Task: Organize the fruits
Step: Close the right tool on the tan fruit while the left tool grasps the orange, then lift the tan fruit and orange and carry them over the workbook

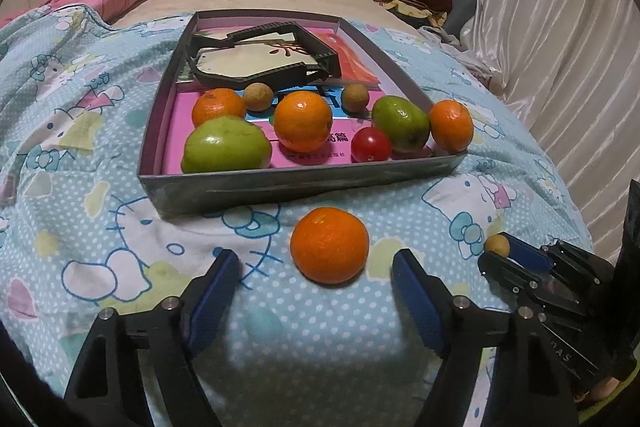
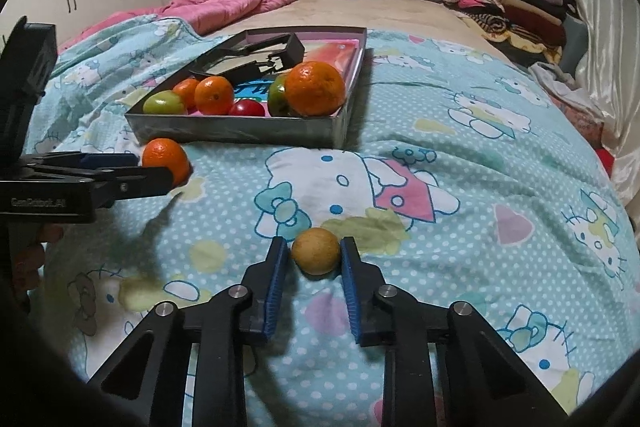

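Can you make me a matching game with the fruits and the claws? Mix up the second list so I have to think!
Things:
1. orange
2. small brown fruit
3. red tomato
4. green fruit

Places:
A. in the tray's near left corner
B. on the blanket, in front of the open left claw
C. between the right claw's fingers
D. in the tray, beside another green fruit

Pairs: 1-B, 2-C, 3-D, 4-A

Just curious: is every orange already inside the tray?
No, one orange lies on the blanket before the tray, between the left gripper fingers.
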Demonstrator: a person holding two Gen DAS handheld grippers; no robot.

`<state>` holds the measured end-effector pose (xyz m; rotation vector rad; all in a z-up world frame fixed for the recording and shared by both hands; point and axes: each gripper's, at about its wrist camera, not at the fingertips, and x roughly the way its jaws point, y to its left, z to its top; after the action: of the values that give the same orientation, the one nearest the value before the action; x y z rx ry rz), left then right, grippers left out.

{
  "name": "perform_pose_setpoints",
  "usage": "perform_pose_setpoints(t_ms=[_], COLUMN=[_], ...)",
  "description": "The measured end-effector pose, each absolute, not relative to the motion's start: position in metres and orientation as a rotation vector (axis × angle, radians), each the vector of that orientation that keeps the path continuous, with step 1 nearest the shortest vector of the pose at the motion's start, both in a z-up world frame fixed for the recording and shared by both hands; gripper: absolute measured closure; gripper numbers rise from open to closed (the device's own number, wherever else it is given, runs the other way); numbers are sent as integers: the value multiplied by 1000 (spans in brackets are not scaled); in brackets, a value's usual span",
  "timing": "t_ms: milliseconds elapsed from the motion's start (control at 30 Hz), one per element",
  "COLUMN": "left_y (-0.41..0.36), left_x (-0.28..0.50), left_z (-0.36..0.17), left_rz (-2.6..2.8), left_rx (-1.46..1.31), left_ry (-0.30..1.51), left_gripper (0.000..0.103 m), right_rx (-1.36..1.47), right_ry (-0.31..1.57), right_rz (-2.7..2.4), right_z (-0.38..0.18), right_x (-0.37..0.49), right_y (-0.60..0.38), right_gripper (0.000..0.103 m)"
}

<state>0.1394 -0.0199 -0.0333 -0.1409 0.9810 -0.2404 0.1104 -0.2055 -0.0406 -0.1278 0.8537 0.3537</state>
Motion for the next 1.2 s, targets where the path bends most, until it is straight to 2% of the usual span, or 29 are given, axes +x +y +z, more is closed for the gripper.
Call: perform_pose_setpoints(t_ms=[200, 367, 433, 1200], left_y=[-25, -26, -26, 20], left_x=[148, 152, 152, 120], left_z=[-37, -38, -38, -6], left_rz=[-243, -242, -262, -198], left_rx=[-144, -135, -137, -165], left_ry=[990, 990, 992, 933], left_gripper=[38, 59, 63, 66], right_rx=[-100, -88, -81, -77], right_ry=[844, 837, 829, 774], right_rz=[377, 388, 396, 511], right_z=[-38, -36, -34, -23], right_x=[110, 111, 110, 97], right_y=[-207, -207, -208, -180], right_gripper=[79, 79, 79, 79])
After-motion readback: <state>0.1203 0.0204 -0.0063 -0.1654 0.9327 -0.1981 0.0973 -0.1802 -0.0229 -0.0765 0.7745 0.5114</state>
